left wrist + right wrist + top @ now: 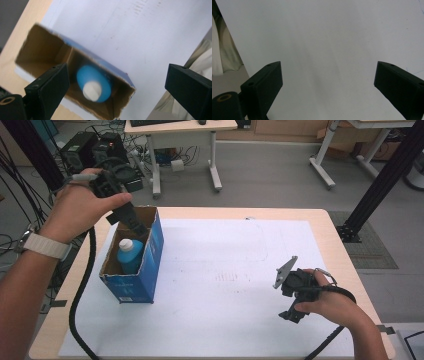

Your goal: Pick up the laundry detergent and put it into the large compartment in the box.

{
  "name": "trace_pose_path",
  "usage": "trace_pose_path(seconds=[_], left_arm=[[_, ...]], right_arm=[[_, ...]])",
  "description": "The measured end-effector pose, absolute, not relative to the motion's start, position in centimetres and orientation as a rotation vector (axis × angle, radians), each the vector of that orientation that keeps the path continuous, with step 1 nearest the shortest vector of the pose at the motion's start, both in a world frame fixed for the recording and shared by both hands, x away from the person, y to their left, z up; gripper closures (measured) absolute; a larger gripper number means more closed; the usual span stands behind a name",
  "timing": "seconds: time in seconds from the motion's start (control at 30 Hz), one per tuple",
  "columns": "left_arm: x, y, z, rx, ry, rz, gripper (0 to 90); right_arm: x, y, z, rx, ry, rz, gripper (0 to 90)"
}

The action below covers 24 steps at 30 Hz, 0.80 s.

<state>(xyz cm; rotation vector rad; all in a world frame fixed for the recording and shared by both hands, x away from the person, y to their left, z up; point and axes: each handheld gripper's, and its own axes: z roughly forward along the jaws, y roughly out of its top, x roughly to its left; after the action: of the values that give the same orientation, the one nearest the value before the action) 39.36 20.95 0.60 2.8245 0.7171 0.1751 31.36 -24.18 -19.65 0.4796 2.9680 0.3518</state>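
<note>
Near the table's left edge stands an open-topped blue cardboard box [142, 270], and inside it a blue plastic bottle [130, 255] with a white cap stands upright, close to the box's near wall. The bottle looks light and rigid with a smooth, probably slippery body; how full it is cannot be told. Its narrow capped neck, standing clear of the box walls, seems the best place to take hold, since the cardboard sides crowd the body.

The left gripper [134, 224] hangs above the box's far opening, tilted downward toward the bottle, its jaws spread wide and holding nothing, the left hand [82, 210] wrapped round its handle. The right gripper [295, 312] rests low over the white sheet [225, 285] near the table's right edge, jaws likewise parted and empty.
</note>
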Motion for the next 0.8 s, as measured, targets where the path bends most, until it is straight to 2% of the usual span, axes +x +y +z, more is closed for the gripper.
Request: trace_pose_path(seconds=[0.33, 0.53, 0.8], left_arm=[[41.3, 14.3, -0.2, 2.966, 0.362, 0.147, 8.1], [41.9, 10.1, -1.6, 3.016, 0.207, 0.197, 8.4], [42.8, 6.5, -3.9, 3.046, 0.048, 0.176, 9.5]], right_arm=[[30.9, -24.4, -19.4, 0.538, 2.956, 0.349, 7.7], [30.5, -24.5, -19.0, 0.557, 2.94, 0.353, 7.7], [29.7, -25.0, -18.8, 0.581, 2.919, 0.374, 7.7]])
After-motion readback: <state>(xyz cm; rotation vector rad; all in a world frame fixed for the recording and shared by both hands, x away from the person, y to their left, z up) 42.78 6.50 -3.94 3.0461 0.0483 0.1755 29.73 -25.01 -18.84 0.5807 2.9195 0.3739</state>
